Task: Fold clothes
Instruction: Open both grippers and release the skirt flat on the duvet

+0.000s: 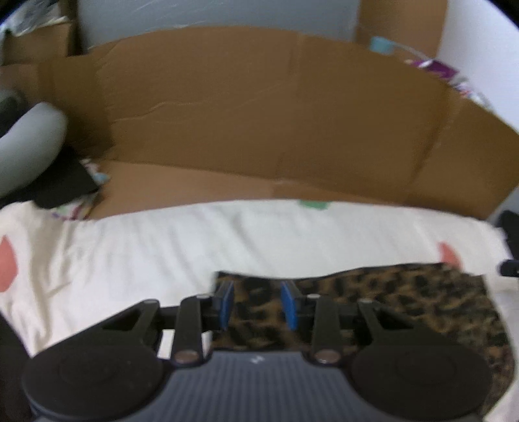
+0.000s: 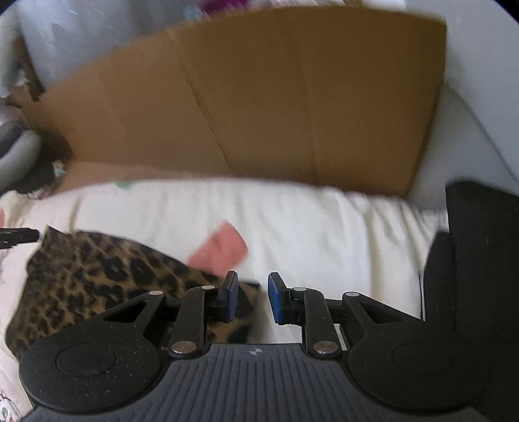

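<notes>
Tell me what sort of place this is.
Probably a bedroom at home, in some disorder: a leopard-print garment lies on a cream patterned bedsheet, flattened cardboard leans behind it, and a white wall stands beyond.

place: home bedroom | cues: cream bed sheet, cardboard boxes, plain wall

Both hand-held grippers angled downward, jaws seemingly parted
</notes>
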`<state>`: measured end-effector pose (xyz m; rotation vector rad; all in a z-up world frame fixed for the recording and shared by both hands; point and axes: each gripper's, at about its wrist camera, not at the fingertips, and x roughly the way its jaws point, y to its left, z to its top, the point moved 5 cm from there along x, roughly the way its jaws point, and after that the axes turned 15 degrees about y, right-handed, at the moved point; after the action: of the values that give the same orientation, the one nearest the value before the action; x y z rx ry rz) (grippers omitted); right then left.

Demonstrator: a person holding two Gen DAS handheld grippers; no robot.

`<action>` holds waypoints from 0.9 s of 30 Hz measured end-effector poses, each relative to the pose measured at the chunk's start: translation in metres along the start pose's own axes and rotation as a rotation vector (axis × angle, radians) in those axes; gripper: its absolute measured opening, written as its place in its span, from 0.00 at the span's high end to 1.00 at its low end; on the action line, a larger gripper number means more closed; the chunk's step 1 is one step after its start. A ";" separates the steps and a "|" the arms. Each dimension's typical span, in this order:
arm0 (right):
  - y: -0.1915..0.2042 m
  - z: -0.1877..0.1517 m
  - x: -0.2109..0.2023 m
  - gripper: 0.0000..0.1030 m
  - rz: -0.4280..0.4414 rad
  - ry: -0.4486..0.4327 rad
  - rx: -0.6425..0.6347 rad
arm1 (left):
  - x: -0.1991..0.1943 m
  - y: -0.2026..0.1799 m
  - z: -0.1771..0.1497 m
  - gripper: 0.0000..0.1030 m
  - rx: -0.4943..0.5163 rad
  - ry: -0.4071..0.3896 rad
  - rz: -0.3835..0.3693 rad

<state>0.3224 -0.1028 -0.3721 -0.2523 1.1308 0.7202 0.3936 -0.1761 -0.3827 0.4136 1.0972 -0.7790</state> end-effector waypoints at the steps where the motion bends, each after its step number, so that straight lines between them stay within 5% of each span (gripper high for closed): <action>1: 0.004 0.002 -0.003 0.74 0.019 -0.013 -0.008 | -0.002 -0.008 0.001 0.68 0.009 -0.004 -0.017; 13: 0.076 0.009 0.009 0.74 0.161 -0.009 -0.145 | 0.002 -0.078 0.003 0.68 0.129 0.009 -0.138; 27: 0.101 -0.006 0.040 0.76 0.189 0.043 -0.201 | 0.033 -0.083 -0.004 0.65 0.145 0.052 -0.168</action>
<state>0.2630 -0.0144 -0.3928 -0.3351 1.1330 1.0024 0.3374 -0.2406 -0.4086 0.4697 1.1380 -1.0051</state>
